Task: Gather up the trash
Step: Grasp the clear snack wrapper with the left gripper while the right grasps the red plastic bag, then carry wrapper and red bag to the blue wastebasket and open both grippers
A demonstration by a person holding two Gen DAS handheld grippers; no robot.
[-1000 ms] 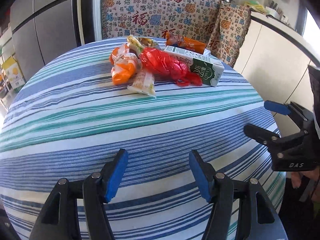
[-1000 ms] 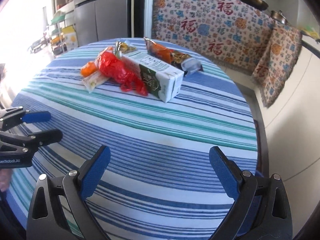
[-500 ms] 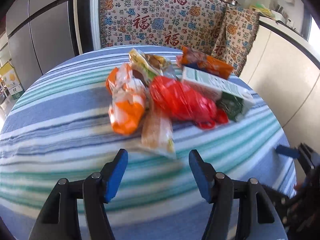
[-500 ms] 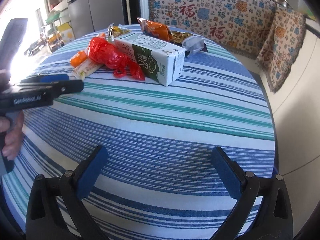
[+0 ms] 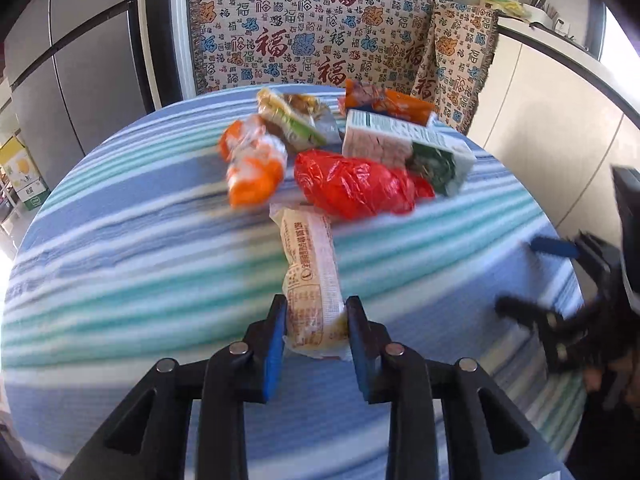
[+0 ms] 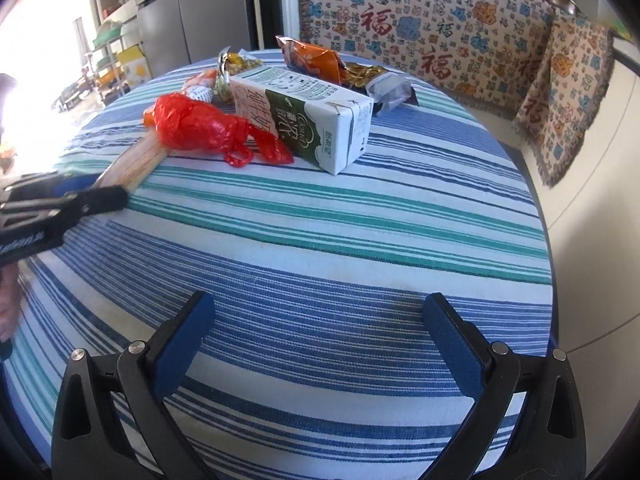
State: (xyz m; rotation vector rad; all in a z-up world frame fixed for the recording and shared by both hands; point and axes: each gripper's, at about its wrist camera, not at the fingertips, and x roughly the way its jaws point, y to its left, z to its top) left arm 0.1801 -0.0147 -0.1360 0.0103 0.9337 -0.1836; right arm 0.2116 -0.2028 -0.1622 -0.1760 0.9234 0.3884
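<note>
Left gripper [image 5: 316, 334] closing on the near end of a pale noodle packet [image 5: 310, 280], pads pressed against both sides of the wrapper. Packet stretched away from the jaws toward the rest of the trash, far end just beside a crumpled red plastic bag [image 5: 352, 188]. Seen from the right wrist, same packet [image 6: 132, 164] running from under the red bag [image 6: 192, 124] down to the left gripper's tip [image 6: 96, 196]. Right gripper [image 6: 320, 344] spread wide above bare striped tablecloth [image 6: 360, 216], nothing between its pads, well apart from the pile. Milk carton [image 6: 304, 116] lying on its side, touching the red bag. Orange snack bag [image 6: 316, 60] behind the carton, near the far edge of the round table. Orange-and-white wrapper [image 5: 252, 164] left of the red bag, blurred. Green-and-yellow wrapper [image 5: 296, 120] behind it, contents unclear. Patterned cloth with red characters [image 5: 312, 32] draped over seating beyond the table. Part of a hand [image 6: 8, 300] visible at the left edge of the right wrist view, below the left gripper.
</note>
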